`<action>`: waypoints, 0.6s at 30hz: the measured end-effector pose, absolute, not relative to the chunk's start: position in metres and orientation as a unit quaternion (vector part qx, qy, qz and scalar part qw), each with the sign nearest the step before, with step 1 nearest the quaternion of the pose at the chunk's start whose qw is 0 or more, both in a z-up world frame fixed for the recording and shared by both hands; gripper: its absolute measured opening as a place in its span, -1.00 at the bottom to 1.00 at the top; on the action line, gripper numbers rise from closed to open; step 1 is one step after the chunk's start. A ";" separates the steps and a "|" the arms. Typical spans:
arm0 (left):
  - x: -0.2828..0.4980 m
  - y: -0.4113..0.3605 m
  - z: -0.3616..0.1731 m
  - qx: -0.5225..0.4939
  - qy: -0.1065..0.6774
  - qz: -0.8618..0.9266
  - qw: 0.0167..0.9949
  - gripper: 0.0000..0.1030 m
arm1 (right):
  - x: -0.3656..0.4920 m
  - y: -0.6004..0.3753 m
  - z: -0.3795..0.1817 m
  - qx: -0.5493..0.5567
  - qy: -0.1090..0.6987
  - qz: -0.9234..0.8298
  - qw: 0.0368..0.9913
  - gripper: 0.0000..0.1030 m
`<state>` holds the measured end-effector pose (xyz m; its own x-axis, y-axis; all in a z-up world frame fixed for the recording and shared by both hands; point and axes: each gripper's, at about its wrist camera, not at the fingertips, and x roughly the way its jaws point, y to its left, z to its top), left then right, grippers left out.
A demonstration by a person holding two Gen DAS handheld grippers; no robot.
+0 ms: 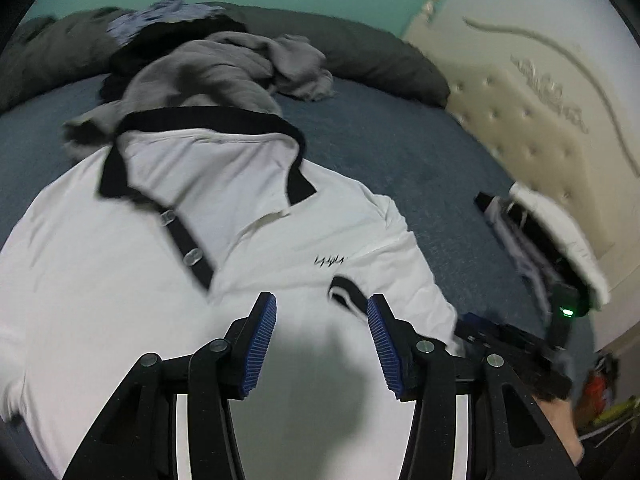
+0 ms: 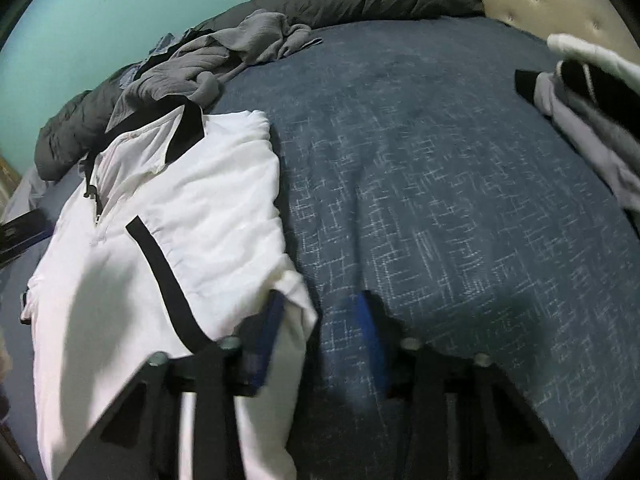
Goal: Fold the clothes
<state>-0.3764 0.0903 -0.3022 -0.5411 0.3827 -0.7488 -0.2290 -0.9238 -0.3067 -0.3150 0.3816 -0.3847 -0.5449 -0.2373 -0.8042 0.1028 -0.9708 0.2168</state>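
A white polo shirt with a black collar and black button placket lies face up on the blue bed cover. One sleeve is folded across the chest, its black cuff just beyond my left gripper, which hovers open over the shirt's lower front. In the right wrist view the shirt fills the left side. My right gripper is open at the shirt's right edge, and white fabric drapes over the tip of its left finger. This view is motion-blurred.
Crumpled grey clothes and a dark grey duvet lie at the far side of the bed. A stack of white and black garments sits by the cream tufted headboard. Bare blue cover spreads right of the shirt.
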 end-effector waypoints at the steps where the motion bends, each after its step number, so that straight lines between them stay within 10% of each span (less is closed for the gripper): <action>1: -0.384 0.101 -0.305 -0.450 -0.078 0.872 0.177 0.00 | -0.315 0.383 -0.384 0.463 -0.073 -0.878 0.100 -0.57; 7: -0.424 0.144 -0.319 -0.476 -0.071 0.856 0.190 0.00 | -0.315 0.389 -0.387 0.459 -0.100 -0.873 0.133 -0.92; 18: -0.487 0.192 -0.334 -0.505 -0.078 0.839 0.187 0.00 | -0.313 0.392 -0.388 0.454 -0.129 -0.866 0.165 -0.96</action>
